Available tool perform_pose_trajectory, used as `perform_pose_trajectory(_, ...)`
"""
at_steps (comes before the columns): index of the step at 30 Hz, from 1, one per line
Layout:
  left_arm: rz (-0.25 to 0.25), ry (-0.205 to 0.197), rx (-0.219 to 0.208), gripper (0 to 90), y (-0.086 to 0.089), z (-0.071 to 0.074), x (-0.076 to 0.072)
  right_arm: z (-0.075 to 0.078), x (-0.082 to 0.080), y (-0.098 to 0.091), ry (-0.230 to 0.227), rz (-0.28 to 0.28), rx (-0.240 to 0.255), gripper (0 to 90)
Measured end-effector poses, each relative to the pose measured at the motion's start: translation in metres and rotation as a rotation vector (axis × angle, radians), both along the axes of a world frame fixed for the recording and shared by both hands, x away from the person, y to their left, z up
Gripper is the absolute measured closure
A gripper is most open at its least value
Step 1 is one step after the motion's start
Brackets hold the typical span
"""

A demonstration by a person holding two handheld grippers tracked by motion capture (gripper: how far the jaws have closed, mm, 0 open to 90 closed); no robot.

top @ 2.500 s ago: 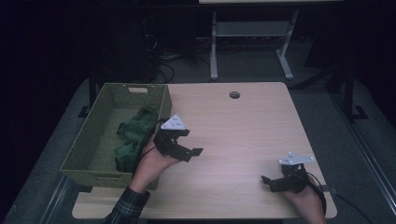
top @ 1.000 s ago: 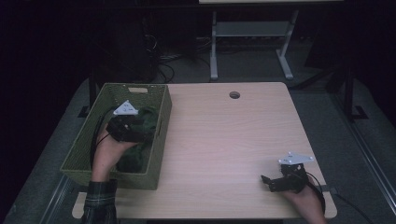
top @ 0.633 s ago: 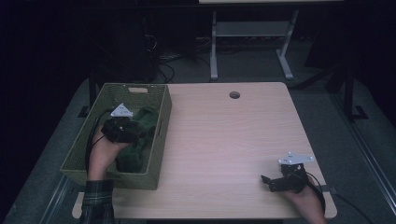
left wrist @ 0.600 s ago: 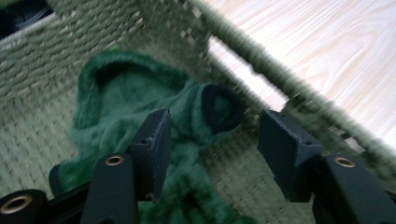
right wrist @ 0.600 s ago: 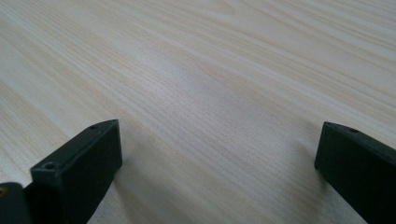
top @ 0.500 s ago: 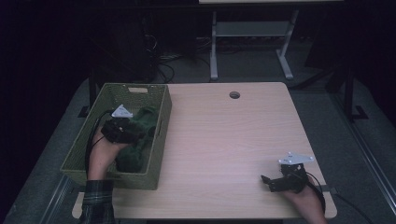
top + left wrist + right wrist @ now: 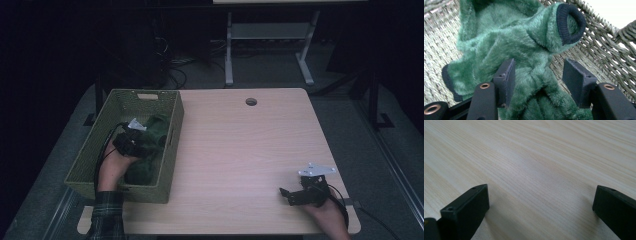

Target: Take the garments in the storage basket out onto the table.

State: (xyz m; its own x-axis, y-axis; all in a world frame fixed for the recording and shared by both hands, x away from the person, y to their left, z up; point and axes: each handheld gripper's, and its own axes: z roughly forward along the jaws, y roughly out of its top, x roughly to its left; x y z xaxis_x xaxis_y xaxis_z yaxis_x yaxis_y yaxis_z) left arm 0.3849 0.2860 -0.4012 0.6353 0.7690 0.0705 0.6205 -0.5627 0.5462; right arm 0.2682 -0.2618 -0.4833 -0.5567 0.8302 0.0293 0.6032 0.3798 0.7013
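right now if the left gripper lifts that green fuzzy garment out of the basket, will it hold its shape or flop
It will probably flop: the green garment lies crumpled in soft folds in the basket. It looks light for its bulk, being fluffy pile. The pile may slip a little, so the left gripper, with a fold between its jaws, should likely bite a thick one; a sleeve cuff may trail.

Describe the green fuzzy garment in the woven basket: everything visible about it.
The green fuzzy garment looks like plush fleece, with dark ribbed knit cuffs; one cuff gapes open as a ring on a sleeve propped toward the wall of the woven olive-green basket. It lies crumpled in folds on the basket floor, at the table's left side. The left gripper stands over it, a ridge of fabric between its open jaws; whether the pads press it is unclear.
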Motion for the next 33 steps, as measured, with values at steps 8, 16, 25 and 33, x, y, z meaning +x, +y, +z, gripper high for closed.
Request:
perform_pose_trajectory(8,0.053,0.082,0.023,42.1,0.004,-0.012,0.004,0.0,0.0,0.0,0.0,0.0,0.0,0.4)
perform_pose_trajectory(16,0.082,0.137,0.048,59.4,0.002,-0.017,0.005,0.0,0.0,0.0,-0.001,0.0,0.0,0.4)
perform_pose_trajectory(25,0.106,0.189,0.023,76.6,0.003,-0.012,0.006,0.0,0.0,0.0,0.0,0.0,0.001,0.4)
perform_pose_trajectory(33,0.112,0.181,-0.07,78.0,0.007,-0.004,0.004,0.0,0.0,0.0,0.0,0.0,0.0,0.4)
